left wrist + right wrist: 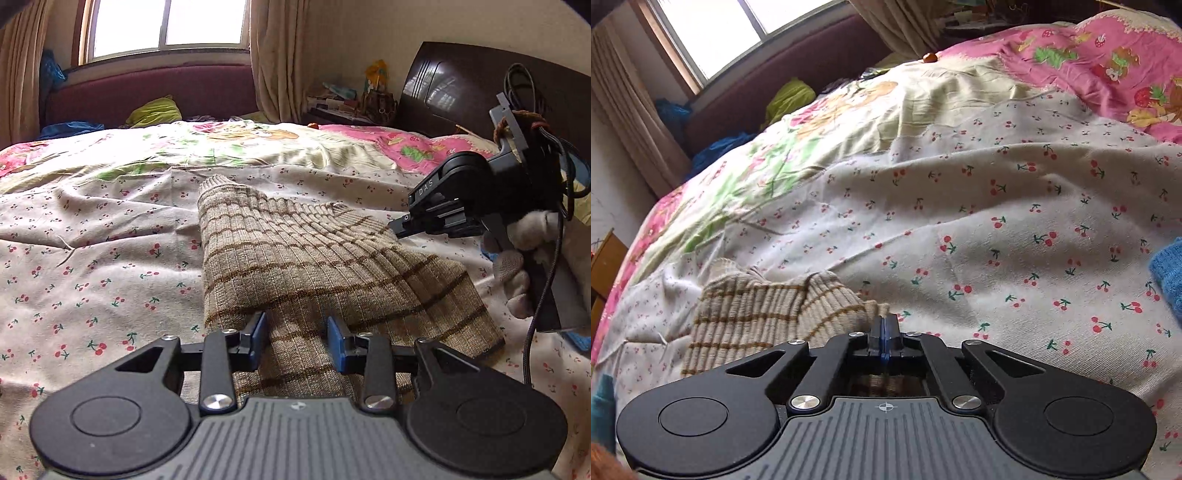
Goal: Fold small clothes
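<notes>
Knit garment: one, beige ribbed sweater [295, 254] with brown stripes, lying partly folded on the sheet [92, 258], near the bed's middle.
Sheets: one white cherry-print sheet on top; a pink cartoon-print cover [406, 144] beyond it.
Grippers: two, both black with blue pads.
Writing: "DAS" on the side of the right gripper's body, seen from the left wrist view; nothing else readable.
Left gripper [297, 334]: jaws partly open, a strip of sweater running between the pads; pads look just apart from the cloth, grip not clear.
Right gripper [885, 330]: jaws fully closed, pads pressed together, tips at the sweater's [768, 310] right edge; whether any knit is pinched can't be told.
Hand: one gloved hand [524, 266], white glove, around the right gripper's handle.
Other cloth: blue knit piece [1167, 273] at right edge of the right wrist view, well apart from the sweater; green cloth [155, 110] by the window seat.
Windows: one [162, 26], curtains either side.
</notes>
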